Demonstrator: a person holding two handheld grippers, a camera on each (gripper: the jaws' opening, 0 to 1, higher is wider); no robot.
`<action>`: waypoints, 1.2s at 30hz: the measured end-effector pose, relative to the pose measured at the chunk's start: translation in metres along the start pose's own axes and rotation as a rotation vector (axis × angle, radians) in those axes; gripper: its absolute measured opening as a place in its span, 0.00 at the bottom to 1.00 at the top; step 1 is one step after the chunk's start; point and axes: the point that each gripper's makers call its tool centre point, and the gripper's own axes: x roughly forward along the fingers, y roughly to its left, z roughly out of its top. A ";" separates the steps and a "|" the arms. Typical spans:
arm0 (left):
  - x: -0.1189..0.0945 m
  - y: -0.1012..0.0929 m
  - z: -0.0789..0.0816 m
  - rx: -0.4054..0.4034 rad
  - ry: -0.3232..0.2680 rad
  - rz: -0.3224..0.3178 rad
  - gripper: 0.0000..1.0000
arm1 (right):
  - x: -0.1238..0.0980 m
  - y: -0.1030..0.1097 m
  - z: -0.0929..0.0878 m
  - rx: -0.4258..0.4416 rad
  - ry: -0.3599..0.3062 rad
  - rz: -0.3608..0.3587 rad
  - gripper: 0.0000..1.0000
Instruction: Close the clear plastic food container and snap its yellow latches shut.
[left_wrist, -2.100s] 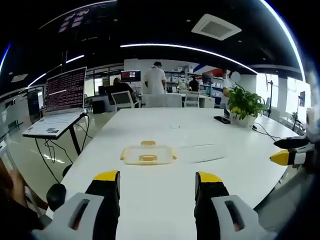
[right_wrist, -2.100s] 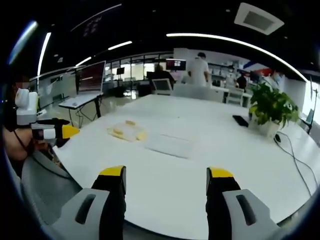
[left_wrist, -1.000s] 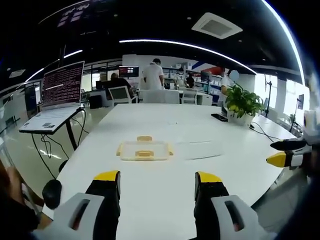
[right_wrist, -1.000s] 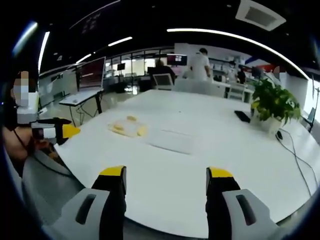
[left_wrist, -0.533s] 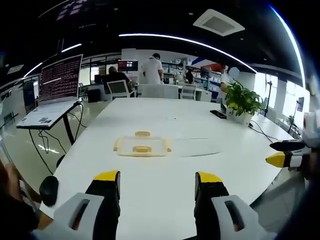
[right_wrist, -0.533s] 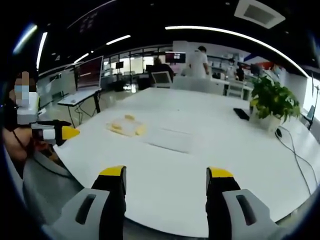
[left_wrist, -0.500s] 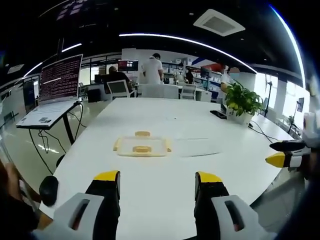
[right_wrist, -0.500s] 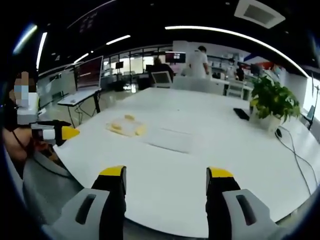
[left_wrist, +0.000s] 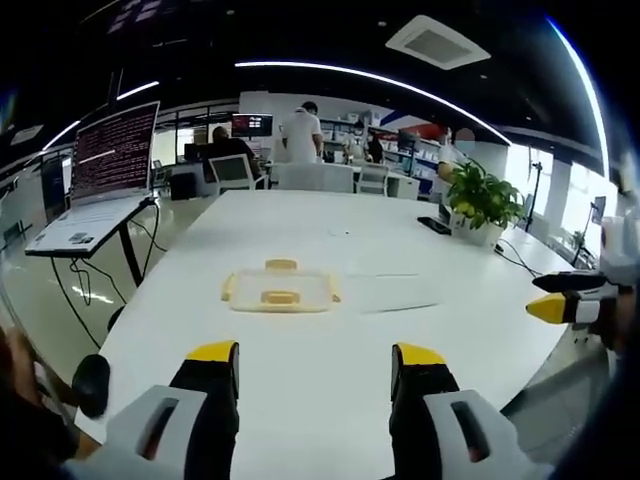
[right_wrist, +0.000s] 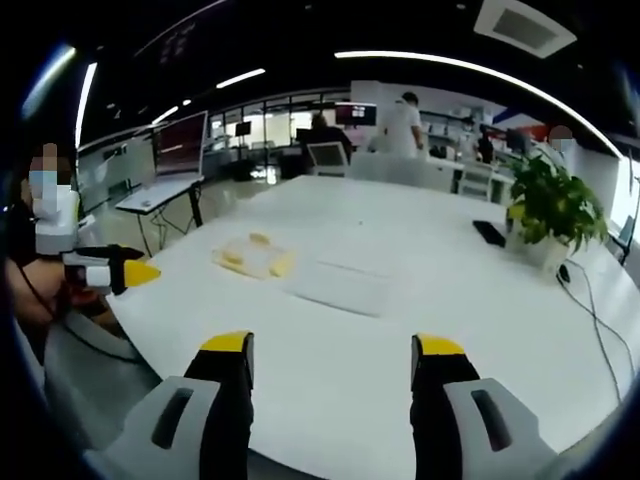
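Two claws hang over the near edge of the big white bench (left_wrist: 330, 340), and both are spread wide with nothing between their yellow-tipped jaws. In the left gripper view the left claw (left_wrist: 312, 360) points straight up the bench at the clear plastic food container (left_wrist: 279, 290), which sits flat on the white top well ahead of it, yellow latches (left_wrist: 279, 297) showing on its near and far sides. Just to the container's right lies the clear lid (left_wrist: 395, 293), flat on the bench and apart from the box. The right claw (right_wrist: 335, 352) looks across from the other side, and in the right gripper view the container (right_wrist: 252, 259) sits off to its left with the lid (right_wrist: 340, 287) lying nearer the middle. A potted plant (left_wrist: 477, 200) stands at the far right corner of the bench, and a laptop (left_wrist: 100, 185) glows on a stand off to the left. People stand at desks in the background.
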 end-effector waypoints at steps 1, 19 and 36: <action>0.001 0.001 0.001 0.001 0.000 -0.001 0.56 | 0.002 0.000 0.001 -0.006 0.000 0.002 0.61; 0.035 0.016 0.012 0.013 0.009 -0.025 0.54 | 0.037 0.003 0.019 -0.026 0.021 0.045 0.59; 0.053 0.027 0.016 0.023 0.017 -0.018 0.54 | 0.066 0.005 0.035 -0.070 0.023 0.081 0.58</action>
